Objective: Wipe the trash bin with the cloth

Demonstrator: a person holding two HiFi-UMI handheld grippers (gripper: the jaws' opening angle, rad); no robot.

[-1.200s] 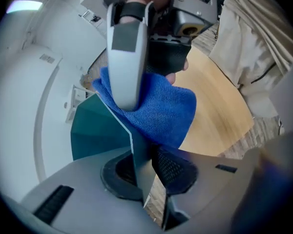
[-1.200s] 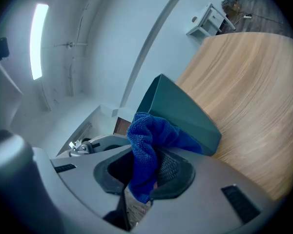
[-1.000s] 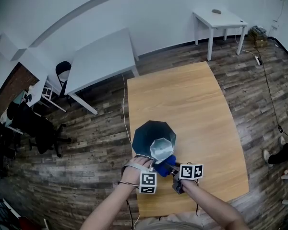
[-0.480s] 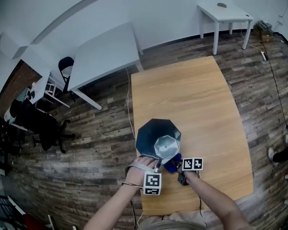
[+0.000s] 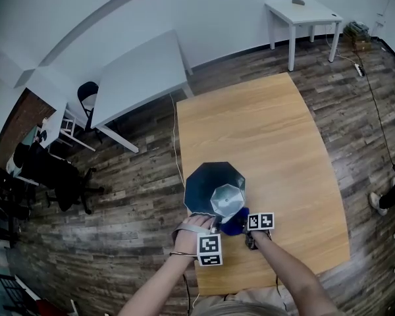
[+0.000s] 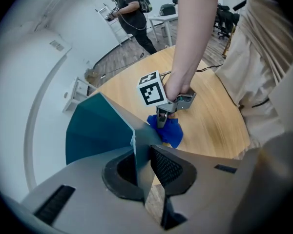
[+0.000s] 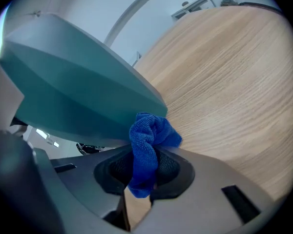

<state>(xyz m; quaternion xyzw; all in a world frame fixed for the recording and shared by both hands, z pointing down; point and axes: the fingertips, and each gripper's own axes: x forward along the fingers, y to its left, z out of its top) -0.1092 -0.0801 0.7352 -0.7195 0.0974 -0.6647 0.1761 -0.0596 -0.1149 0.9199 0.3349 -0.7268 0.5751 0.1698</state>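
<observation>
Teal trash bin [image 5: 201, 184] stands on the wooden table [image 5: 270, 130] — the left gripper [image 6: 142, 169], jaws just closing in, pinches its wall at the rim. Beside that grip, the right gripper [image 7: 145, 172] clamps the cloth [image 7: 150, 135] — blue, bunched, against the bin's outer side.

There is one bin [image 5: 214, 184] and one cloth [image 7: 149, 135], and the tools number two: the left hand-held gripper [image 6: 142, 165] and the right hand-held gripper [image 7: 144, 173]. One wooden surface [image 5: 270, 137] carries the things, while two white tables stand beyond it, a large table [image 5: 141, 78] and a small table [image 5: 301, 13]. One other person [image 6: 132, 9] stands far off.
</observation>
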